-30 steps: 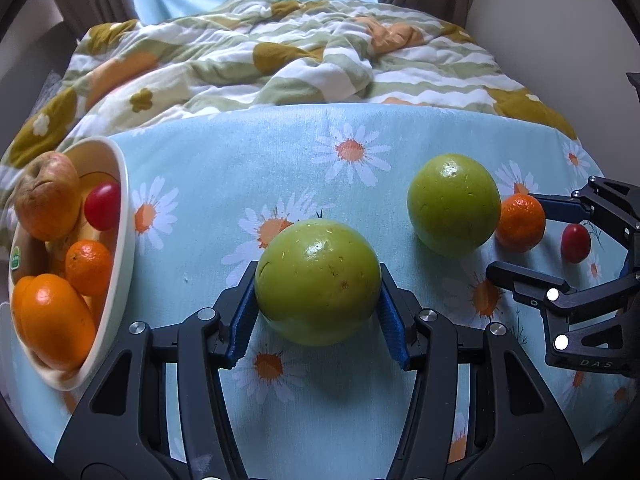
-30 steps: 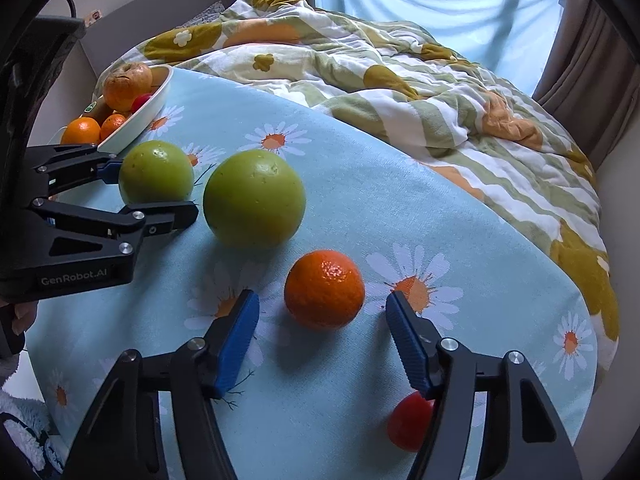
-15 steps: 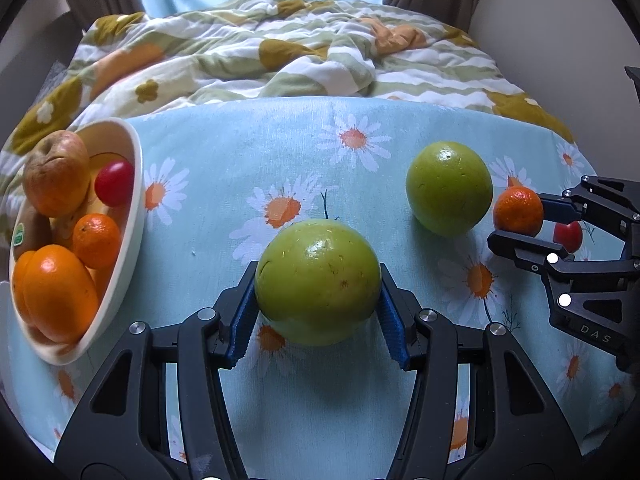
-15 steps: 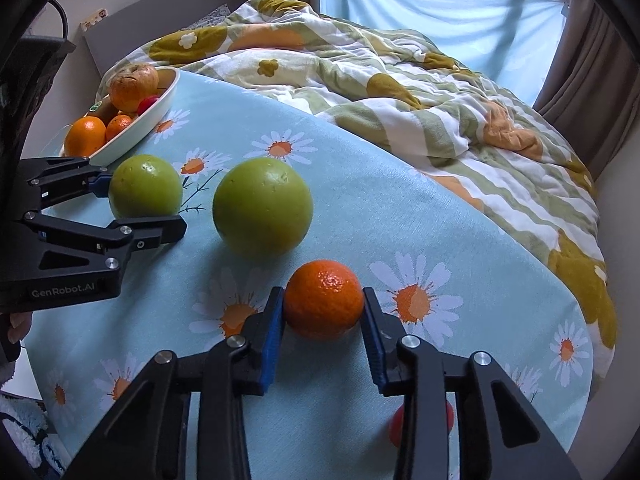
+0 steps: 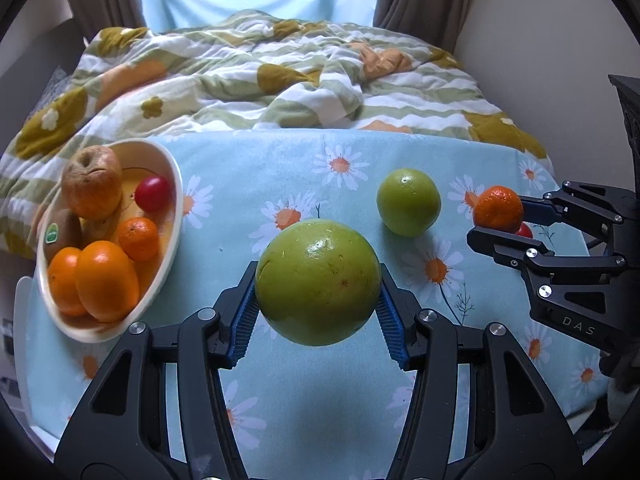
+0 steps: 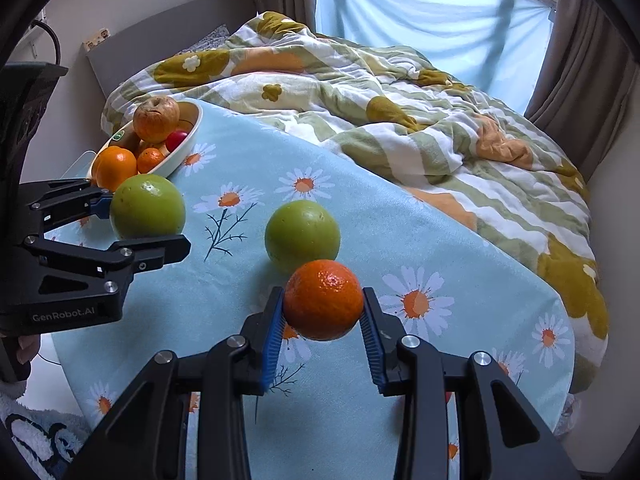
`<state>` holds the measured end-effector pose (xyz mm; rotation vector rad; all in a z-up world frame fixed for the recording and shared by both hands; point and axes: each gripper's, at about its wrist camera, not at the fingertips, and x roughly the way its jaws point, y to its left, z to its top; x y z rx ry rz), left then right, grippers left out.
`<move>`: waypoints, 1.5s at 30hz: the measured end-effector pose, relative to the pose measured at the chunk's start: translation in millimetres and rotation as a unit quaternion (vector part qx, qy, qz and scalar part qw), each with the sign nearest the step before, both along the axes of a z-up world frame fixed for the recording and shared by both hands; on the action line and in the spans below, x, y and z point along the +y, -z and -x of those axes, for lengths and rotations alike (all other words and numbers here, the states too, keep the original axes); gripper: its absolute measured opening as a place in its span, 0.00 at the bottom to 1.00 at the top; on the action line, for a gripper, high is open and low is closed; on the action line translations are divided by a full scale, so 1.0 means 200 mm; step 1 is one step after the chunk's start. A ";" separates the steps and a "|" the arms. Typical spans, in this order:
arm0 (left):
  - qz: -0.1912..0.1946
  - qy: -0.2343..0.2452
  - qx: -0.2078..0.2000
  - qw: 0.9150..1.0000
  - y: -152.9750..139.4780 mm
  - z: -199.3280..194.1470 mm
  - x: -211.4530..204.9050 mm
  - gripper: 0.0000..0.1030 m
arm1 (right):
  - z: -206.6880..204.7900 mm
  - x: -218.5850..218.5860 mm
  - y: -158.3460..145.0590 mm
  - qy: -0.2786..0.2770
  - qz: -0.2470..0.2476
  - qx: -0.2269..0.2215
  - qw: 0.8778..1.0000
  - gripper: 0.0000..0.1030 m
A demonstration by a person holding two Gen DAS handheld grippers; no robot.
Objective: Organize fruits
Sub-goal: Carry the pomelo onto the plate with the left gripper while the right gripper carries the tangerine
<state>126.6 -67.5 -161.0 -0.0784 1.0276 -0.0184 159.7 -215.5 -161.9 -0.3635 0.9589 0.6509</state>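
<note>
Daisy tablecloth (image 5: 304, 160) – white bowl (image 5: 176, 216) holds apple (image 5: 93, 188), oranges (image 5: 106, 280), kiwi (image 5: 60, 232)

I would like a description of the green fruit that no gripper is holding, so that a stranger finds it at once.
Start from the daisy-print tablecloth. On it, right of the white fruit bowl, lies one green fruit, alone on the cloth. Unlike the other green fruit, clamped by the left gripper, nothing touches it.
</note>
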 end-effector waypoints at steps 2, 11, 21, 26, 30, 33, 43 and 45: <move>0.001 0.003 -0.005 1.000 -0.05 0.03 0.03 0.58 | 0.02 0.03 -0.03 0.004 -0.004 0.001 1.000 0.33; 0.009 0.029 -0.012 0.999 -0.19 0.11 0.21 0.58 | 0.09 0.23 -0.16 0.023 -0.014 0.002 1.000 0.33; 0.007 0.043 -0.022 0.999 -0.24 0.11 0.52 0.58 | 0.12 0.49 -0.24 0.046 -0.028 0.004 0.999 0.33; 0.004 0.037 -0.021 0.999 -0.23 0.07 0.72 0.58 | 0.11 0.62 -0.22 0.062 -0.034 0.009 0.997 0.33; -0.002 0.039 -0.018 0.999 -0.19 0.03 0.86 0.58 | 0.10 0.72 -0.20 0.070 -0.038 0.016 0.997 0.33; -0.001 0.042 -0.014 0.999 -0.15 -0.01 0.95 0.58 | 0.08 0.79 -0.17 0.077 -0.039 0.020 0.996 0.33; 0.003 0.095 -0.008 0.995 -0.01 -0.11 1.03 0.58 | 0.08 0.90 -0.11 0.117 -0.043 0.024 0.992 0.33; 0.003 0.100 -0.008 0.995 0.00 -0.12 1.03 0.58 | 0.08 0.90 -0.11 0.125 -0.043 0.024 0.991 0.33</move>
